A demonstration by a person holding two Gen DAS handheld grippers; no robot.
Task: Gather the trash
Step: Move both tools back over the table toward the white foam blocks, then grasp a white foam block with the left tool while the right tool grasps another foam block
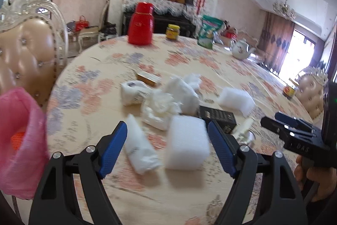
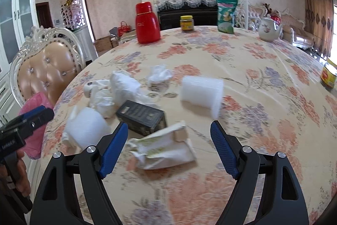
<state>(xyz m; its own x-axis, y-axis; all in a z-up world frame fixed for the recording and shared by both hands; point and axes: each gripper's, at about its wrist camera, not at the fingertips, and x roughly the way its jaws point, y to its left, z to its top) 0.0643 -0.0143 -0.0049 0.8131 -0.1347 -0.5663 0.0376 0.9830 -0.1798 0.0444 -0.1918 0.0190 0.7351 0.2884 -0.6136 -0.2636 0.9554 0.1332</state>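
trash pile: all the junk sits bunched on the near-left part of the table (image 2: pixel 263 81), so both hands can reach it without stretching. I count 2 white foam blocks, some crumpled tissue (image 2: pixel 159 74), a black box (image 2: pixel 143 118) and a crushed white carton (image 2: pixel 166 147)

left gripper (image 1: pixel 167 146): jaws standing wide, nothing pinched. The near foam block (image 1: pixel 186 141) and a white plastic wrapper (image 1: pixel 137 147) both lie in the gap between the blue pads, looks lined up for that block but not touching it as far as I can tell

right gripper (image 2: pixel 169 147): also spread wide and empty, hovering over the crushed white carton, which sits right between the fingers. My guess is that's its pick

pink bag (image 1: pixel 19 130): hangs off the left edge of the table by the tufted chair (image 2: pixel 48 69), mouth up, so I'd say that's where the trash goes. Short trip from the pile

not trash, probably: red thermos (image 2: pixel 146 23), yellow-lid jar (image 2: pixel 186 23), green pouch (image 2: pixel 226 15) and teapot (image 2: pixel 269 30) stand along the far rim, well apart from the pile

edges: the near foam block and wrapper are close to the table's near-left rim, a sloppy nudge could knock them off

open room: the middle and right of the tablecloth is bare, plenty of space there. The tight spot is the 2 grippers working side by side, plus the far foam block (image 2: pixel 201 92) sitting alone further out
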